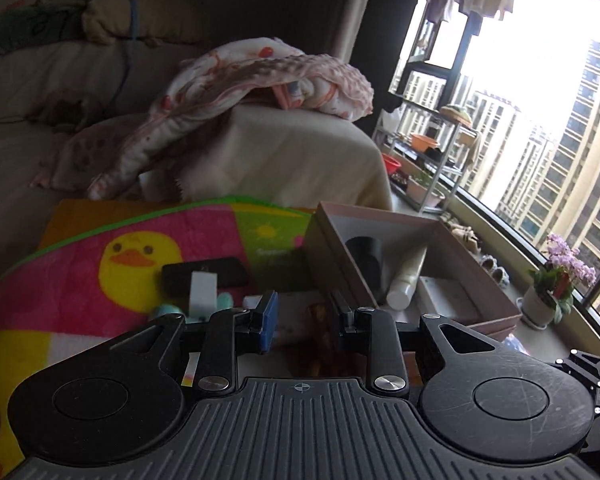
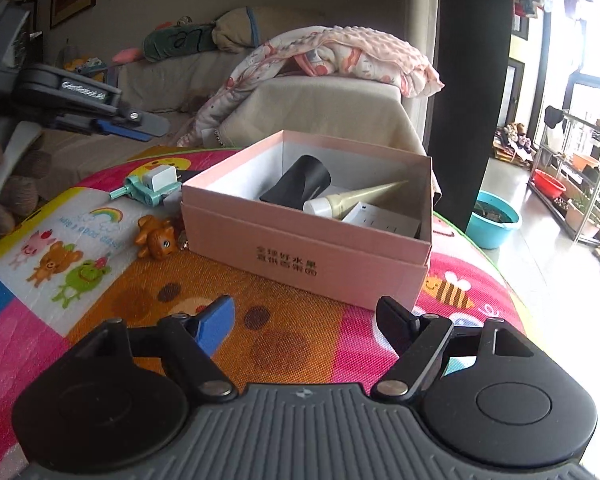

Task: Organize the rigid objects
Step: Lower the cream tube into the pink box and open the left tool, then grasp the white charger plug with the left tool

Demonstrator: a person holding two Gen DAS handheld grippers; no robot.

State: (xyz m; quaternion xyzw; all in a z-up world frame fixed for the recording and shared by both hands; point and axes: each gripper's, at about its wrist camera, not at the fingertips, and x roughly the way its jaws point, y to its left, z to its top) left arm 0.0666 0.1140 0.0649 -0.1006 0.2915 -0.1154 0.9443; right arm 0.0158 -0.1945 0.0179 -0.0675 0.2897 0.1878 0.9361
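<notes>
1. Left claw (image 1: 300,320) hovered low over the mat (image 1: 112,256), fingers partly open with a gap between them, gripping nothing. A brown thing, blurred, lay on the mat under that gap; I could not tell whether the fingers touched it.
2. Right claw (image 2: 308,320) was wide open and empty, above the mat (image 2: 284,344) near its front edge, just short of the box (image 2: 300,248).
3. The pink box stood open on the mat, toward its right side; the same box (image 1: 472,280) appeared in the left view at the mat's right edge.
4. Inside the box: a black cone (image 2: 300,184) tilted against the back, a cream tube (image 2: 356,198) lying with its white cap toward the front, and a white card (image 2: 380,218) leaning in the front right corner. In the left view, the cone (image 1: 366,252) and tube (image 1: 408,276) lay side by side.
5. A brown bear toy (image 2: 158,236) lay on the mat just left of the box.
6. A teal toy (image 2: 144,192) with a white charger (image 2: 160,178) on it sat behind the bear, near the mat's far edge.
7. A black case (image 1: 208,276) lay flat on the mat beyond the charger (image 1: 202,292) in the left view.
8. The left claw (image 2: 140,126) showed in the right view at upper left, well apart from the box.
9. A sofa (image 2: 320,108) with a pink blanket (image 2: 340,56) stood behind the mat.
</notes>
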